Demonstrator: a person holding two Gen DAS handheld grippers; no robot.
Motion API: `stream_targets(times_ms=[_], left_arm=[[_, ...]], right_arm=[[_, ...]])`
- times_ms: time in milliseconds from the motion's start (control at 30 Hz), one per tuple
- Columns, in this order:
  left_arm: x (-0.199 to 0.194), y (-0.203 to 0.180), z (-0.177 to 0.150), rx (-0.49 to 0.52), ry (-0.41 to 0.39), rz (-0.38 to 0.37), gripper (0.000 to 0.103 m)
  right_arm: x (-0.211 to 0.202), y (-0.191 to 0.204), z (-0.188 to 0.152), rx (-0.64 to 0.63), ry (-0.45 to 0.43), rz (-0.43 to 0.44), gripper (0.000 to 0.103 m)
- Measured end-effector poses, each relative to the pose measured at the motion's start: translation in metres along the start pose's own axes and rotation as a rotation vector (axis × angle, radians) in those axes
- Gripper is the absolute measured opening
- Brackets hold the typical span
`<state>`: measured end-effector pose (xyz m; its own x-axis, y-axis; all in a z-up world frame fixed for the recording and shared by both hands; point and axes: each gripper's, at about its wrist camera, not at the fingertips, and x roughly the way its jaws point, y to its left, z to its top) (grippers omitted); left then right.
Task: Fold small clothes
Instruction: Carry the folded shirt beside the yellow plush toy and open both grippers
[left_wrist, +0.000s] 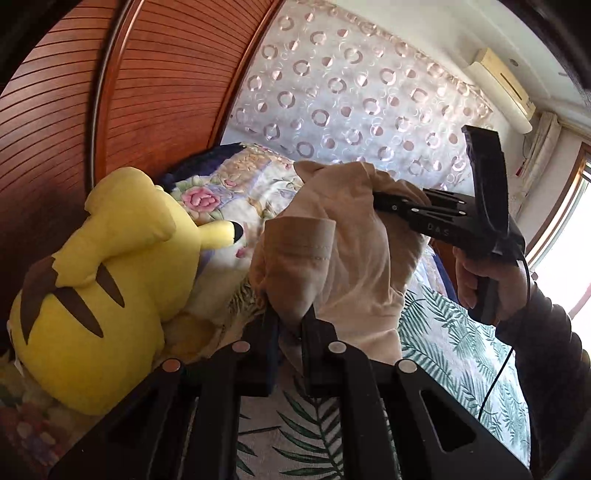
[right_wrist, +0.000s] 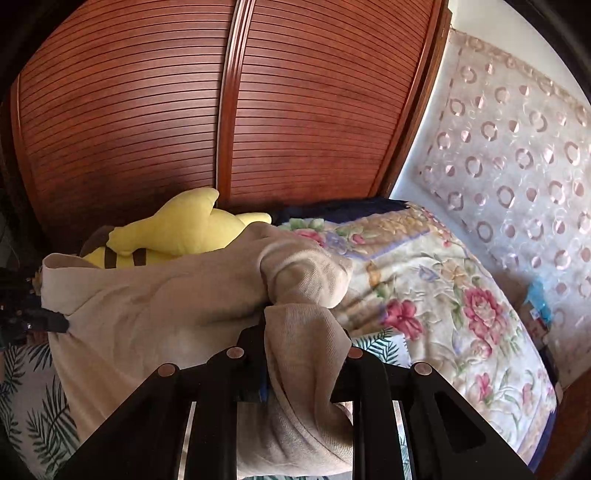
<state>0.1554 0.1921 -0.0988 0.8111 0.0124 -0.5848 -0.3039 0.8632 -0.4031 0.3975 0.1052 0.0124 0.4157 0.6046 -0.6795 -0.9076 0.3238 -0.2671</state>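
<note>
A beige knit garment (left_wrist: 332, 258) hangs stretched between both grippers above the bed. My left gripper (left_wrist: 291, 325) is shut on one hemmed corner of it. My right gripper (left_wrist: 380, 199) appears in the left wrist view, shut on the other end, held by a hand. In the right wrist view the right gripper (right_wrist: 306, 332) is shut on a bunched fold of the garment (right_wrist: 166, 295), and the left gripper (right_wrist: 55, 321) pinches the far corner at the left edge.
A yellow plush toy (left_wrist: 110, 280) lies on the bed by a wooden slatted wardrobe (right_wrist: 221, 110). A floral blanket (right_wrist: 443, 295) is heaped behind. A leaf-print sheet (left_wrist: 461, 350) covers the bed below. A circle-patterned curtain (left_wrist: 351, 92) hangs at the back.
</note>
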Motion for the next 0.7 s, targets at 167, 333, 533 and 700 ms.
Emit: stream_targets(times_ms=[167, 333, 533, 700], left_arm=[[0.012, 0.010, -0.003, 0.009, 0.055, 0.066, 0.011], [0.012, 0.013, -0.003, 0.018, 0.067, 0.088, 0.013], [0.008, 0.017, -0.001, 0.049, 0.059, 0.117, 0.040], [-0.001, 0.019, 0.004, 0.068, 0.033, 0.131, 0.072]], right_arm=[[0.009, -0.012, 0.001, 0.125, 0.009, -0.038, 0.034], [-0.004, -0.039, -0.004, 0.267, -0.028, -0.109, 0.035], [-0.003, -0.025, -0.033, 0.297, 0.018, -0.098, 0.049], [0.004, -0.040, -0.053, 0.412, 0.023, -0.079, 0.050]])
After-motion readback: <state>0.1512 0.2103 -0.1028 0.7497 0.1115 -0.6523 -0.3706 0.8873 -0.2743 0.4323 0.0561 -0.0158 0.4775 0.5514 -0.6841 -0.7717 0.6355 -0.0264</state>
